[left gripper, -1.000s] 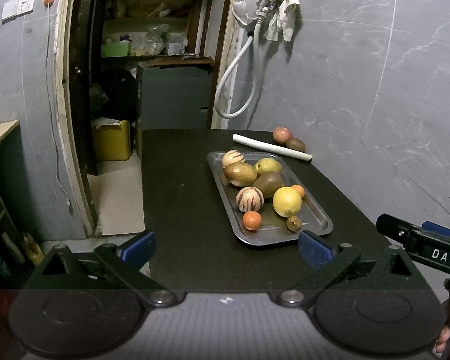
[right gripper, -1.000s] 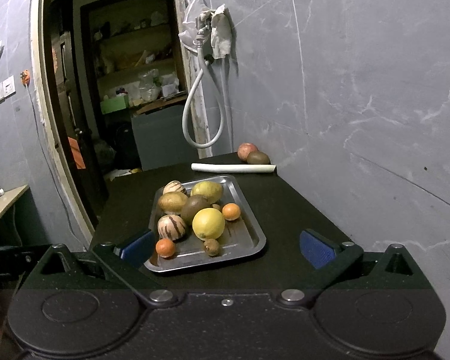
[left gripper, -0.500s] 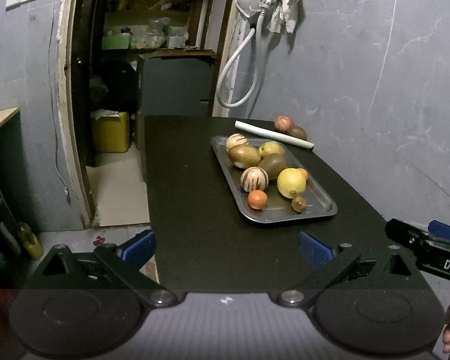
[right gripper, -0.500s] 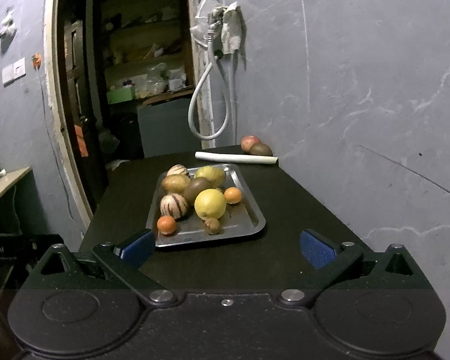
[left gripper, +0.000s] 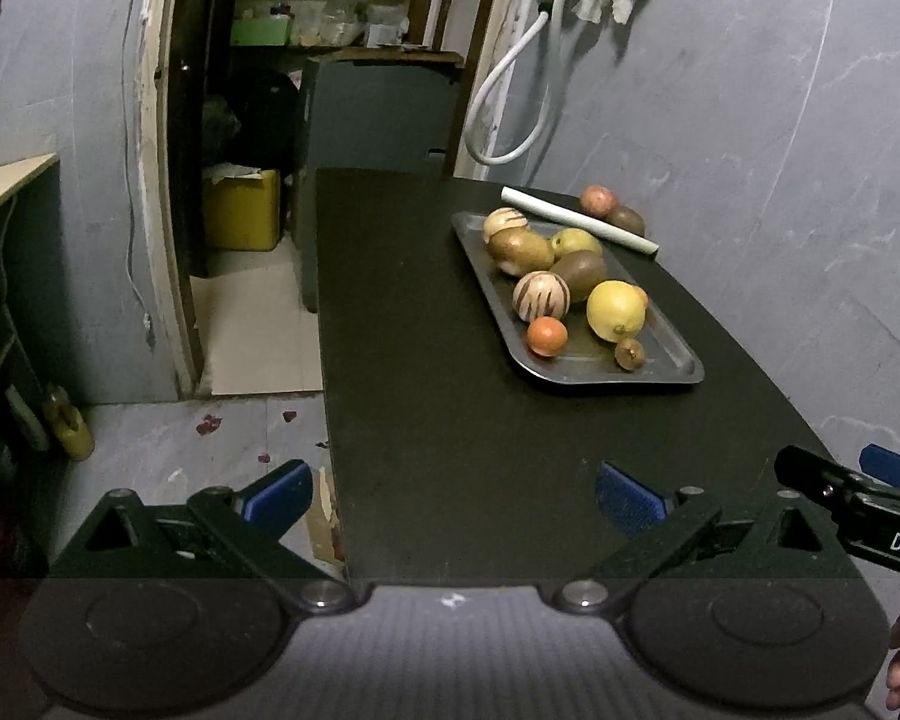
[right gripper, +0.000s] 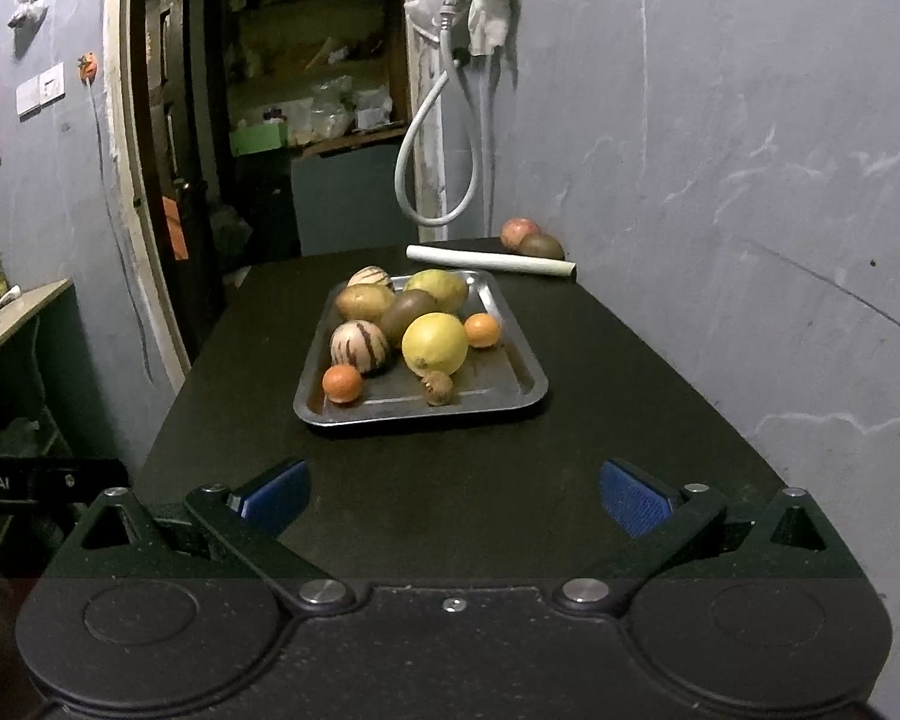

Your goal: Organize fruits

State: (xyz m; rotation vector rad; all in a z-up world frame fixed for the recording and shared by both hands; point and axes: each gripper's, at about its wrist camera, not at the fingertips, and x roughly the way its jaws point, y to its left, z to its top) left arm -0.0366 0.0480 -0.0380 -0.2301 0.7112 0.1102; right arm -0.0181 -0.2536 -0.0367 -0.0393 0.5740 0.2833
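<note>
A metal tray (right gripper: 510, 393) (left gripper: 666, 367) sits on a black table and holds several fruits: a yellow lemon (right gripper: 435, 343) (left gripper: 615, 310), a striped melon (right gripper: 359, 346) (left gripper: 540, 296), two small oranges (right gripper: 342, 384) (right gripper: 482, 329), a kiwi (right gripper: 439, 387) and others behind. A red fruit (right gripper: 519, 231) and a brown fruit (right gripper: 540, 246) lie behind a white tube (right gripper: 489, 261) by the wall. My left gripper (left gripper: 453, 495) is open and empty over the table's near left edge. My right gripper (right gripper: 453, 495) is open and empty, short of the tray.
A grey wall runs along the table's right side (right gripper: 720, 240). A hose (right gripper: 435, 180) hangs at the far end. A doorway with shelves (left gripper: 330, 30) opens beyond. The floor (left gripper: 240, 420) lies left of the table. The right gripper's body (left gripper: 858, 510) shows at the lower right.
Both grippers have pulled back and risen from the tray, so it looks farther off. The left view has swung left, showing more floor. Both stay open.
</note>
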